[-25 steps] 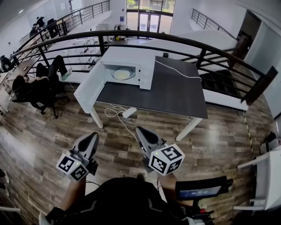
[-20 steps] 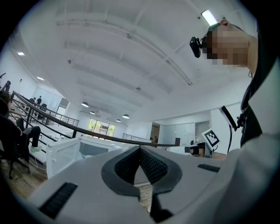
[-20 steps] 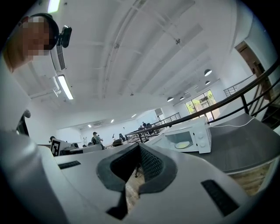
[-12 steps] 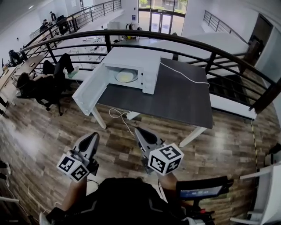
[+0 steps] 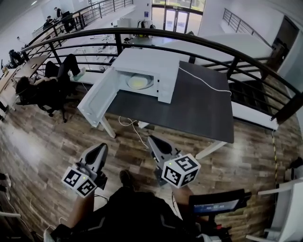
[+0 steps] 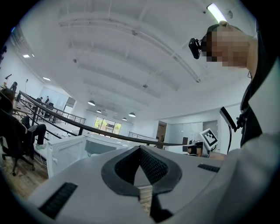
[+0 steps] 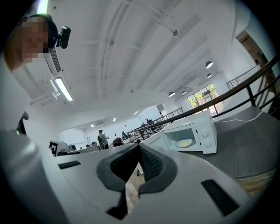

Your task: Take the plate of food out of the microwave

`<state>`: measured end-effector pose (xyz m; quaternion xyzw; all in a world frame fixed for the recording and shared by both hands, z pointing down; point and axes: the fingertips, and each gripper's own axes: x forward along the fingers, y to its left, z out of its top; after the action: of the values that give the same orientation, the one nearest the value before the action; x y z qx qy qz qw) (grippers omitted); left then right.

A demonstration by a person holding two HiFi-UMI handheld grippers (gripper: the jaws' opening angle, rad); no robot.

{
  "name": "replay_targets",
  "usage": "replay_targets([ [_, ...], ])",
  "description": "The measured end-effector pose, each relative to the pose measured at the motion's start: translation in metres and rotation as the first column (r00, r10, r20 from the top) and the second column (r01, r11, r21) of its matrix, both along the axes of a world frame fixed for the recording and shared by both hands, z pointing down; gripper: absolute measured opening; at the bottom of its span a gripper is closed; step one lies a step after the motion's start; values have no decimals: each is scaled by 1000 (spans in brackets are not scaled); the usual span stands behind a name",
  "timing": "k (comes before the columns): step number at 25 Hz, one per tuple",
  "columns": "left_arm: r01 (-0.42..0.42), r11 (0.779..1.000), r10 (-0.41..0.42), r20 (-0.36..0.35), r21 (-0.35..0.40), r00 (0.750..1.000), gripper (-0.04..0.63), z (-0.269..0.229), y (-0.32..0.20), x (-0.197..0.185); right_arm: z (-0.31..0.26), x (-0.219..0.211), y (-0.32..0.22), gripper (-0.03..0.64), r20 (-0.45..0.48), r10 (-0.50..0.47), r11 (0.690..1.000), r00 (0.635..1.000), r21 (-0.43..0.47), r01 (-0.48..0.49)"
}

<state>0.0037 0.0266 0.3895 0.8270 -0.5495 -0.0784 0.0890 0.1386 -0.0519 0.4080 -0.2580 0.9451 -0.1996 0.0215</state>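
Microwave: stands on the dark tabletop, door swung open.
Inside: plate of food.
Left gripper: jaws together, empty.
Right gripper: jaws together, empty.

Bright, even light fills all 3 views, and shadows are soft. In the head view, daylight through the glass doors at the far end nearly washes them out. The wooden floor carries a pale sheen at the left, while the dark worktop stays matte. The microwave top is almost pure white. The wide lens bows the railing into an arc. Black corners ring both gripper views, and a ceiling strip light glares. Up close, the left gripper and right gripper look soft, while the distance is sharper.
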Motion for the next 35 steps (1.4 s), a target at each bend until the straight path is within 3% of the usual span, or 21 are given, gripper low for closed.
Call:
replay_targets([
  [8,-35,999,35,2,24,999,5,-15,-59,-62,-9,-54,-55,0,5,47,999,999,5,-47],
  [23,-157,987,157,14,11,987,5,-7,-144,-160,6,-148,-142,0,18,187,979,982,-84,-185],
  [28,-168,985,170,-53,41,984,5,-17,-156,-173,13,-165,-154,0,8,188,976,982,-112,-186],
  [35,-122,993,122,-22,-3,992,5,-9,-189,-182,22,-169,-199,0,30,181,974,983,-143,-175],
])
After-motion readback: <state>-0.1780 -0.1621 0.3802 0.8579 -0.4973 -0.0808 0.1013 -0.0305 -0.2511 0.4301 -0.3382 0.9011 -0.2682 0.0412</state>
